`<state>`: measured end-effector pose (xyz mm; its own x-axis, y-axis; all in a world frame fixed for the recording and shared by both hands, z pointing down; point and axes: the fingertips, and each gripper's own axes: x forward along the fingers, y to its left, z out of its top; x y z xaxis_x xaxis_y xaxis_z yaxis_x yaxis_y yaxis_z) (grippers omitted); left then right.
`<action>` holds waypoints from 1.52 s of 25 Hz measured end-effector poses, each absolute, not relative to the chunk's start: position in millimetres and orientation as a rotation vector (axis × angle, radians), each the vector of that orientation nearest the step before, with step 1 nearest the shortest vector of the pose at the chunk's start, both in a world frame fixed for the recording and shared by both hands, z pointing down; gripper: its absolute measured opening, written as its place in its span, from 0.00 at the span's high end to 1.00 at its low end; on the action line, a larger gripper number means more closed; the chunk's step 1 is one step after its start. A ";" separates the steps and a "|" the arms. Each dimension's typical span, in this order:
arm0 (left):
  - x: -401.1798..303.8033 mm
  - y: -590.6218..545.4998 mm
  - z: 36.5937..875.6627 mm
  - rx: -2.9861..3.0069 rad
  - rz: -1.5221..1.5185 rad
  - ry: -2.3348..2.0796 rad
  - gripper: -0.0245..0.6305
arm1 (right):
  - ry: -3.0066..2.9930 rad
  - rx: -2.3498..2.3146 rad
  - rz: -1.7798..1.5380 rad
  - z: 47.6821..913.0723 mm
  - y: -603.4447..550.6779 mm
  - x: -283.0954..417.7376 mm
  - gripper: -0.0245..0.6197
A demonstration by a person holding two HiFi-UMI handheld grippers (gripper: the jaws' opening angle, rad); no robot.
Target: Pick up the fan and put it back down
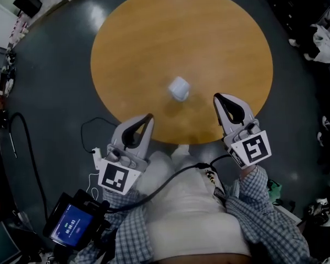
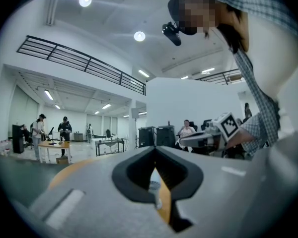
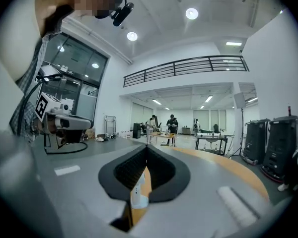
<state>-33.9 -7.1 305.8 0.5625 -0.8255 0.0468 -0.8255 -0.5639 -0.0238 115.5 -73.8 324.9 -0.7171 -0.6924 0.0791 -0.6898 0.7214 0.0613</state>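
Nearest us, we hold the left tool (image 1: 149, 116) and the right tool (image 1: 216, 97) at the near edge of the counter (image 1: 154, 43), each with its jaws pressed together on nothing. Beyond and between them, the small white fan (image 1: 179, 88) sits on the counter, clear of both.

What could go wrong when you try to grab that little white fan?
1. The left gripper and right gripper both have their fingers shut. If they don't open first, they may just knock the fan over.
2. The fan is small and stands loose on the smooth table, so a nudge might slide it away.
3. The cable hanging near the left gripper could snag.
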 end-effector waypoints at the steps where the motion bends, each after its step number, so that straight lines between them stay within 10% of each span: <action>1: -34.5 -8.9 307.4 2.772 0.094 -1.462 0.96 | -2.826 1.129 -0.032 330.1 -75.2 114.3 0.96; 25: -62.8 -77.9 369.4 2.650 0.194 -1.296 0.96 | -2.719 0.711 0.227 473.8 -88.4 18.8 0.64; 38: -77.9 -78.7 372.4 2.626 0.209 -1.363 0.96 | -2.776 0.664 0.121 471.8 -103.6 -17.8 0.65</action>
